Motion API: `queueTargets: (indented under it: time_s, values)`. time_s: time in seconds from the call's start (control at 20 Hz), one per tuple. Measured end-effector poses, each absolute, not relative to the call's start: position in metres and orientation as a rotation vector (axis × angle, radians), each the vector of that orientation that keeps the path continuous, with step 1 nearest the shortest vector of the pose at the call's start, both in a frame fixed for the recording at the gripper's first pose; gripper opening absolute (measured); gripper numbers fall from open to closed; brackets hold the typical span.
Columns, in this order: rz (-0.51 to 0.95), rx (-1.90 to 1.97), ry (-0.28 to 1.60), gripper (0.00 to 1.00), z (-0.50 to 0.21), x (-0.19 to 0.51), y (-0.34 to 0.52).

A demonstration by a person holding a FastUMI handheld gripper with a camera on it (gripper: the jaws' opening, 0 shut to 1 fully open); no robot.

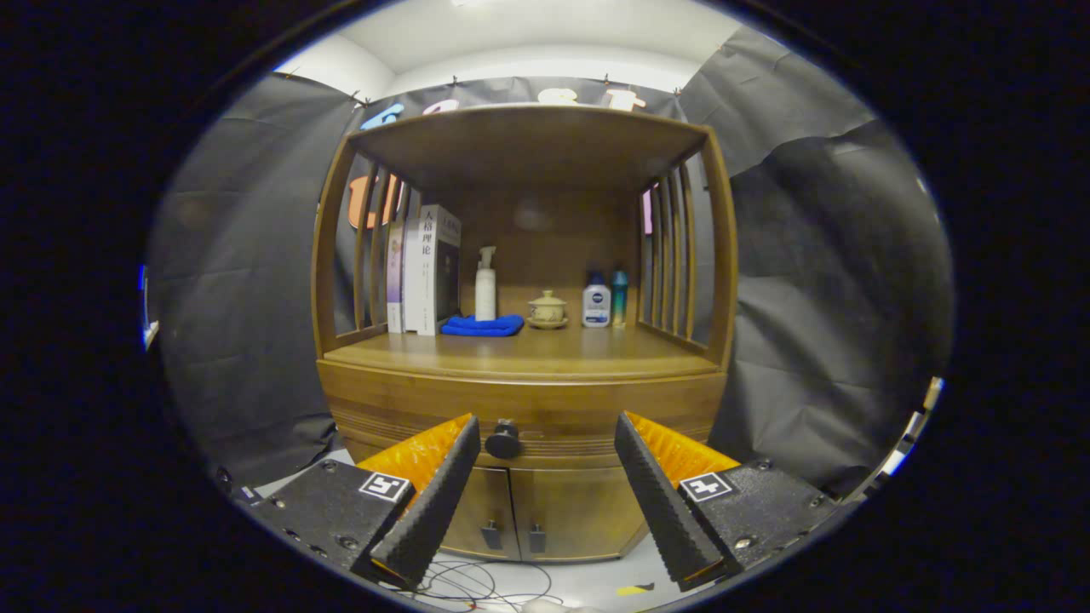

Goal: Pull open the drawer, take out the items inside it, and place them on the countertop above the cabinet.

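Note:
A wooden cabinet (524, 400) stands ahead of me against the booth wall. Its drawer front (545, 409) is shut, and a round dark knob (503, 440) sits on it, just inside my left fingertip and some way beyond it. My gripper (545, 426) is open, with nothing between its fingers. The countertop (545, 351) above the drawer is a wooden shelf under a roof. The drawer's inside is hidden.
On the countertop stand books (423, 271) at the left, a white pump bottle (485, 287) on a blue cloth (482, 325), a lidded cup (547, 308) and two small bottles (605, 300). Below the drawer are two cabinet doors (519, 511). Cables (477, 587) lie on the floor.

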State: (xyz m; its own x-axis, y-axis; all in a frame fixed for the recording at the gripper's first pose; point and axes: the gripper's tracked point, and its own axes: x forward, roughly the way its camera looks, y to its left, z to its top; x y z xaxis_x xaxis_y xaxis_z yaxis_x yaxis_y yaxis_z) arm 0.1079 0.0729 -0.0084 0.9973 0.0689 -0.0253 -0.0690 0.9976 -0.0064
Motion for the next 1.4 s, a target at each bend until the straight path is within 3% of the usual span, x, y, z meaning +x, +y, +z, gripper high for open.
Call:
queueTargets:
  time_s: [0.4,0.7,0.9,1.2,1.4]
  values:
    - [0.090,0.007,0.119,1.00,-0.062,0.196,0.113]
    - [0.073,-0.015,0.123,1.00,-0.078,0.222,0.119]
    - [0.065,-0.019,0.150,0.89,-0.088,0.233,0.121]
    - [0.054,-0.002,0.140,0.49,-0.092,0.237,0.118]
    - [0.055,-0.004,0.148,0.45,-0.093,0.236,0.118]
